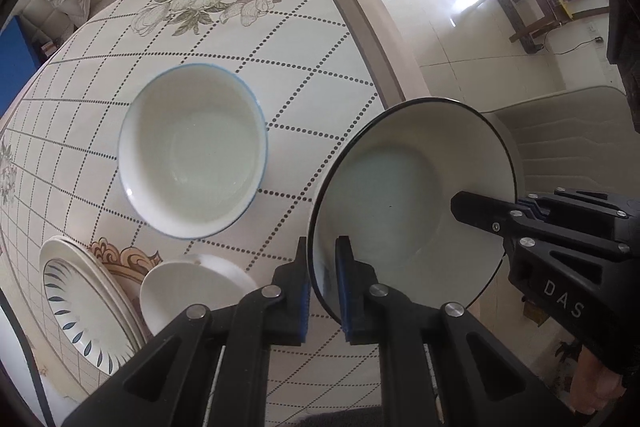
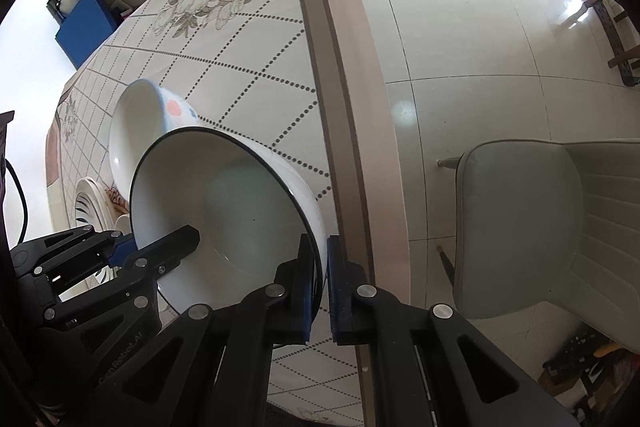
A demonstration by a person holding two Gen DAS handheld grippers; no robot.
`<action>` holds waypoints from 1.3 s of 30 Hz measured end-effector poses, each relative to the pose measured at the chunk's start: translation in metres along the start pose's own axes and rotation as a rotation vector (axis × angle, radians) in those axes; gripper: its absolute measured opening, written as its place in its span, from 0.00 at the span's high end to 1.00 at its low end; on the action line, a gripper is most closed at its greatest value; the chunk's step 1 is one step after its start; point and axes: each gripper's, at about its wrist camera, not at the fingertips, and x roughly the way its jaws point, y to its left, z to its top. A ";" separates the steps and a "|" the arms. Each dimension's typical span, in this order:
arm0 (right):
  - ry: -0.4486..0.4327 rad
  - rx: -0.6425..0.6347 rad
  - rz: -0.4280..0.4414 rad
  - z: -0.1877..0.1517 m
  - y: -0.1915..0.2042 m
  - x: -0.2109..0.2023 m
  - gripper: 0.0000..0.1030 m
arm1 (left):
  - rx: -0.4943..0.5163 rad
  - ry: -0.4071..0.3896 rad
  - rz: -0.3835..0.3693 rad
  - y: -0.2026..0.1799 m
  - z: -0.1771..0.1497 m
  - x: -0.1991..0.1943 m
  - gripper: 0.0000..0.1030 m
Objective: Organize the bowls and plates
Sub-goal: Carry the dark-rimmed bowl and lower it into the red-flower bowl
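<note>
Black fingers with blue pads of the left gripper (image 1: 323,291) pinch the near rim of the white ceramic bowl with a thin black rim (image 1: 404,195), one finger inside, one outside. That bowl hangs tilted above the floral-patterned tablecloth (image 1: 224,27), right at its brown-banded edge.

Left of that bowl sit a patterned white plate with blue leaf strokes (image 1: 80,311), stacked on another plate, then a small plain white saucer (image 1: 192,287), then the white bowl with a blue rim (image 1: 192,151), upright and empty.

On the black-rimmed bowl's right side the right gripper (image 2: 319,281) clamps the rim likewise.

My judgement: with two thin rim pinches, glazed ceramic may slip if either hand twists or pulls apart. Lowering it into the blue-rimmed bowl off-centre could knock rims, and it hangs partly beyond the cloth's edge.
</note>
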 end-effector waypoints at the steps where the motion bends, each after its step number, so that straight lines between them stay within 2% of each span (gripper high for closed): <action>1: -0.004 -0.009 0.003 -0.003 0.007 -0.005 0.93 | -0.007 -0.007 -0.001 0.007 -0.005 -0.006 0.91; 11: 0.006 -0.174 0.049 -0.037 0.108 -0.018 0.93 | -0.126 -0.037 0.021 0.091 -0.062 -0.045 0.91; 18: 0.068 -0.256 0.033 -0.049 0.165 0.018 0.93 | -0.225 0.022 0.024 0.135 -0.089 -0.026 0.91; 28: 0.142 -0.242 -0.014 -0.037 0.174 0.072 0.92 | -0.227 0.102 0.005 0.148 -0.088 0.013 0.91; 39: 0.173 -0.212 -0.040 -0.033 0.177 0.093 0.92 | -0.209 0.134 0.012 0.142 -0.084 0.030 0.90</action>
